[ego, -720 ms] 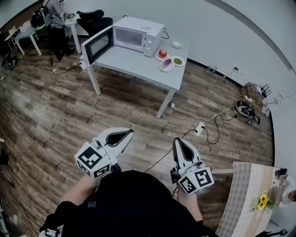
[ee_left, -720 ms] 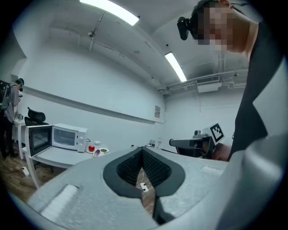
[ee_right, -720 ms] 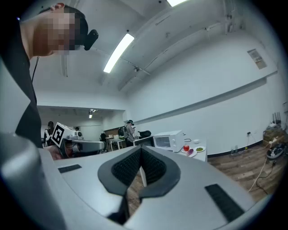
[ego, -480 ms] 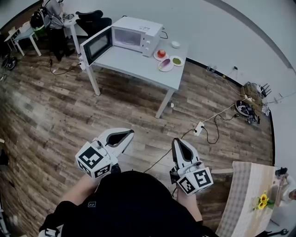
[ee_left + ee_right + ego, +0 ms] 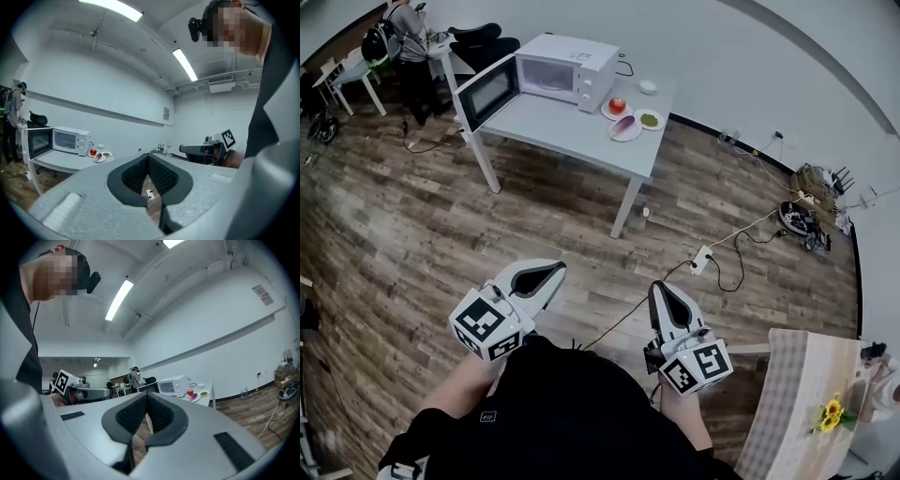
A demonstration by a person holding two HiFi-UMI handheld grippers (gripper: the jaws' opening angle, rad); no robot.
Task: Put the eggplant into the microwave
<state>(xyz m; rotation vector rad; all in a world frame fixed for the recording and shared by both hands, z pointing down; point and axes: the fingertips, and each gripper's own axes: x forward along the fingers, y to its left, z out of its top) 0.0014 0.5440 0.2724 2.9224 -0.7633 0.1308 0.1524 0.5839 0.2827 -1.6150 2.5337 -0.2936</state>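
In the head view, the purple eggplant (image 5: 625, 126) lies on a white plate (image 5: 637, 135) on the pale grey worktop (image 5: 567, 127). It is short and plump, deep violet on one side and paler on the other. It sits to the right of the white microwave (image 5: 567, 66), apart from it. The microwave's dark-windowed door (image 5: 487, 90) hangs open to the left. A red round fruit (image 5: 618, 104) rests on its own plate just behind the eggplant. We hold both grippers low over the wooden floor (image 5: 412, 234), well apart from the worktop. The left gripper (image 5: 555, 269) and the right gripper (image 5: 662, 289) each carry a cube with black-and-white square markers (image 5: 485, 324). Print on the microwave's control panel is too small to read.

In the left gripper view, the left gripper (image 5: 148, 156) is clenched, with its ribbed dark pads meeting at the tips and nothing between them. Far off, the eggplant (image 5: 99, 158) shows as a small purple shape beside the microwave (image 5: 70, 140). A small wall sign (image 5: 167, 113) cannot be read.

In the right gripper view, the right gripper (image 5: 146, 395) is likewise clenched on nothing. The eggplant (image 5: 194, 397) lies on its plate to the right of the microwave (image 5: 172, 386).
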